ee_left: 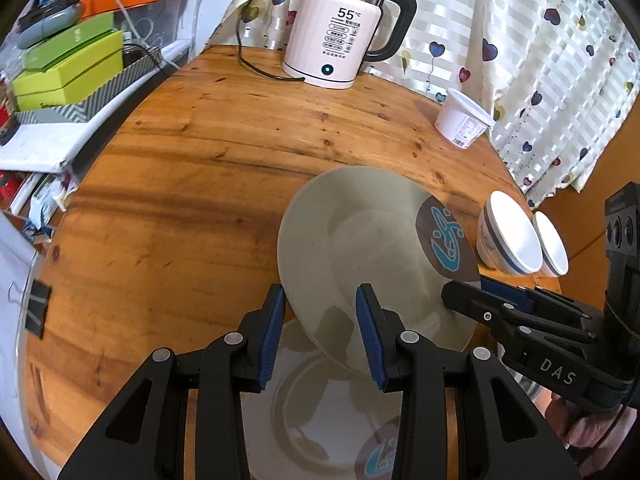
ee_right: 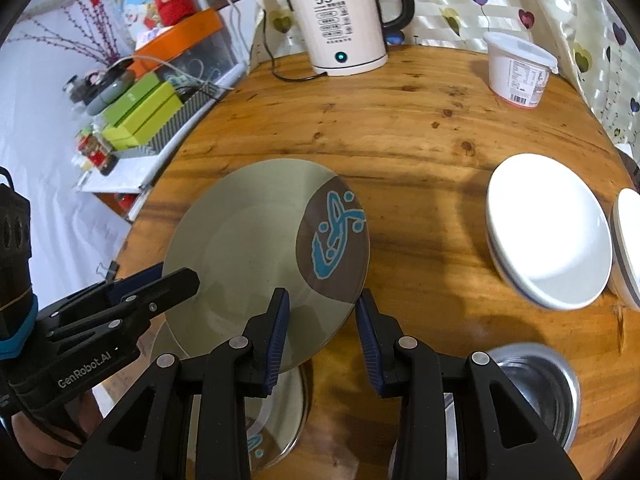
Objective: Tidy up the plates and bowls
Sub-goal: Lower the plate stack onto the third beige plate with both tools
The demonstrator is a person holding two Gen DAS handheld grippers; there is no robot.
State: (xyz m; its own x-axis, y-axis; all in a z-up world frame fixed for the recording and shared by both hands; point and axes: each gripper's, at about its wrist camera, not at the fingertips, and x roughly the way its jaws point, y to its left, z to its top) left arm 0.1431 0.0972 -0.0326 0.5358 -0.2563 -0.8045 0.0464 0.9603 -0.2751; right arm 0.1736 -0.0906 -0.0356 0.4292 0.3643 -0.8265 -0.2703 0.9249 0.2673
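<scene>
Your bench [ee_left: 168,168] carries the kettle [ee_left: 336,40] at 12 o'clock. The fish plate [ee_right: 256,248] is tilted above a second plate [ee_left: 320,412] (same pattern), your left tool [ee_left: 320,332] and right tool [ee_right: 322,332] each clenched on its rim.

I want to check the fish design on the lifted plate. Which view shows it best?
The right wrist view: the fish design lies whole and large on the plate. In the left wrist view it is smaller and foreshortened at the far edge.

Black gripper [ee_left: 320,332], blue pads [ee_left: 370,332], silver screws.
</scene>
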